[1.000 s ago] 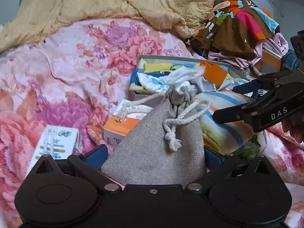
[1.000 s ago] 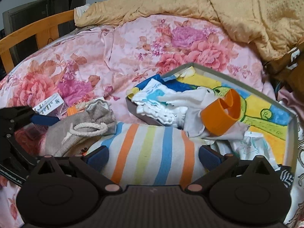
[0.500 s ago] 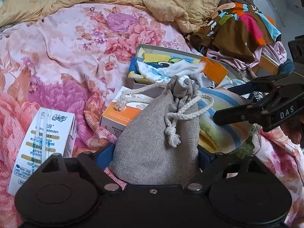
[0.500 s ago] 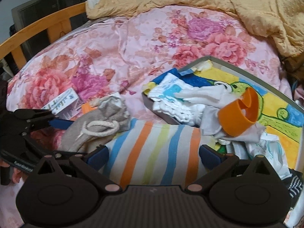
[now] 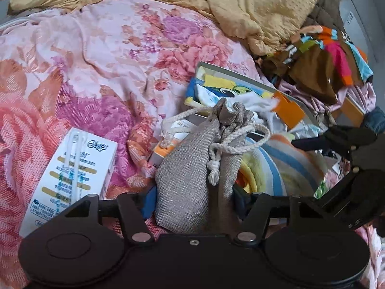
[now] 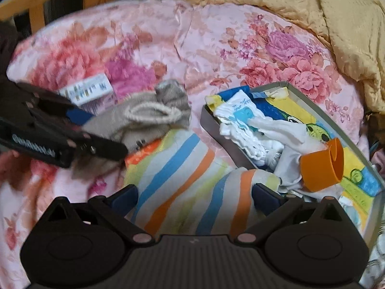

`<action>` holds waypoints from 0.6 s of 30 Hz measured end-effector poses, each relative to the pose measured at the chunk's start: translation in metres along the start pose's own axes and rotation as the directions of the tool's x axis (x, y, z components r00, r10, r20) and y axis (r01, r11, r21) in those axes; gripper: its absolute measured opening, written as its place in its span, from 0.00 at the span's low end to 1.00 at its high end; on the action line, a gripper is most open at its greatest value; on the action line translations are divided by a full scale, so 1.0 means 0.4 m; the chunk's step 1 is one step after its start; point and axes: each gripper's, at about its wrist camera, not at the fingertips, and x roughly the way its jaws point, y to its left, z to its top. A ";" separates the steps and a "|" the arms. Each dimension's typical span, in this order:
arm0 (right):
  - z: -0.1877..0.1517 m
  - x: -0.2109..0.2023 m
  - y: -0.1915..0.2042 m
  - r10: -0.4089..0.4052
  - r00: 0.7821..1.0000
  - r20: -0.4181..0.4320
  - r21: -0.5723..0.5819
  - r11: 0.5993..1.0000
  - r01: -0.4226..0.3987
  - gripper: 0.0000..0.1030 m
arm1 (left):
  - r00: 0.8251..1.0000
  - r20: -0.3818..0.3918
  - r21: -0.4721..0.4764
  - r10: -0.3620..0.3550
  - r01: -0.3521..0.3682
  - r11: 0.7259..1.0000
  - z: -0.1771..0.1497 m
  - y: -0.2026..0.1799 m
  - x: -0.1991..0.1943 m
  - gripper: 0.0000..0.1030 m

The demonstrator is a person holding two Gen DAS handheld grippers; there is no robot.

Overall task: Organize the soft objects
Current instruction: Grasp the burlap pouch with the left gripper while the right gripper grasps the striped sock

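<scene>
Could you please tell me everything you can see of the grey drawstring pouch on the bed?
The grey drawstring pouch looks like coarse woven linen, cinched at the neck by an off-white twisted cord that loops out and ends in a knot. It stands roughly upright, creased lengthwise, between the blue pads of the left claw, whose jaws are closing on it. It leans against an orange-and-white carton and the striped cloth, on the floral bedspread, just in front of the tray.
</scene>
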 end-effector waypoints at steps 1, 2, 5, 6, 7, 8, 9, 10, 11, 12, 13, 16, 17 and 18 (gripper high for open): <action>0.003 0.004 0.006 -0.013 1.000 -0.015 -0.017 1.000 0.013 1.00 | 1.000 0.002 -0.004 0.001 -0.001 1.000 0.001 0.001 0.000 0.60; 0.006 0.006 0.012 -0.026 0.999 -0.029 -0.027 0.999 0.026 1.00 | 1.000 0.003 -0.005 0.002 -0.002 1.000 0.001 0.001 -0.001 0.60; 0.008 0.007 0.021 -0.045 0.998 -0.040 -0.012 0.999 0.044 0.98 | 1.000 0.003 -0.003 0.003 -0.003 1.000 0.001 0.001 -0.001 0.59; 0.006 0.007 0.025 -0.052 0.998 -0.037 -0.015 0.999 0.052 0.97 | 1.000 0.003 -0.006 0.002 -0.002 1.000 0.001 0.002 -0.001 0.59; 0.003 0.005 0.029 -0.058 0.998 -0.031 -0.020 0.998 0.057 0.96 | 1.000 0.003 -0.007 0.002 -0.002 1.000 0.002 0.002 -0.001 0.59; -0.002 0.002 0.034 -0.063 0.998 -0.022 -0.025 0.998 0.063 0.94 | 1.000 0.003 -0.008 0.002 -0.002 1.000 0.001 0.001 -0.001 0.59; -0.005 0.000 0.038 -0.068 0.998 -0.015 -0.028 0.997 0.067 0.93 | 1.000 0.003 -0.009 0.002 -0.002 1.000 0.002 0.001 -0.001 0.59; -0.008 -0.003 0.041 -0.072 0.997 -0.009 -0.030 0.997 0.072 0.92 | 1.000 0.003 -0.011 0.002 -0.002 1.000 0.002 0.001 -0.001 0.59; -0.010 -0.005 0.044 -0.076 0.997 -0.003 -0.033 0.997 0.075 0.90 | 1.000 0.003 -0.012 0.002 -0.002 1.000 0.002 0.001 -0.001 0.59; -0.013 -0.008 0.048 -0.079 0.997 0.003 -0.035 0.996 0.079 0.89 | 1.000 0.003 -0.013 0.002 -0.002 1.000 0.001 0.001 -0.002 0.59; -0.014 -0.009 0.050 -0.080 0.997 0.009 -0.037 0.996 0.081 0.87 | 1.000 0.003 -0.013 0.002 -0.002 1.000 0.001 0.002 -0.002 0.59; -0.019 -0.015 0.060 -0.085 0.996 0.024 -0.051 0.995 0.086 0.80 | 1.000 0.003 -0.012 0.001 -0.001 1.000 0.001 0.001 -0.003 0.56; -0.020 -0.017 0.063 -0.083 0.996 0.027 -0.055 0.995 0.085 0.77 | 1.000 0.005 -0.011 0.000 0.000 1.000 0.002 0.001 -0.003 0.54; -0.022 -0.019 0.067 -0.082 0.996 0.031 -0.058 0.995 0.084 0.74 | 1.000 0.005 -0.009 0.000 0.000 1.000 0.002 0.001 -0.003 0.53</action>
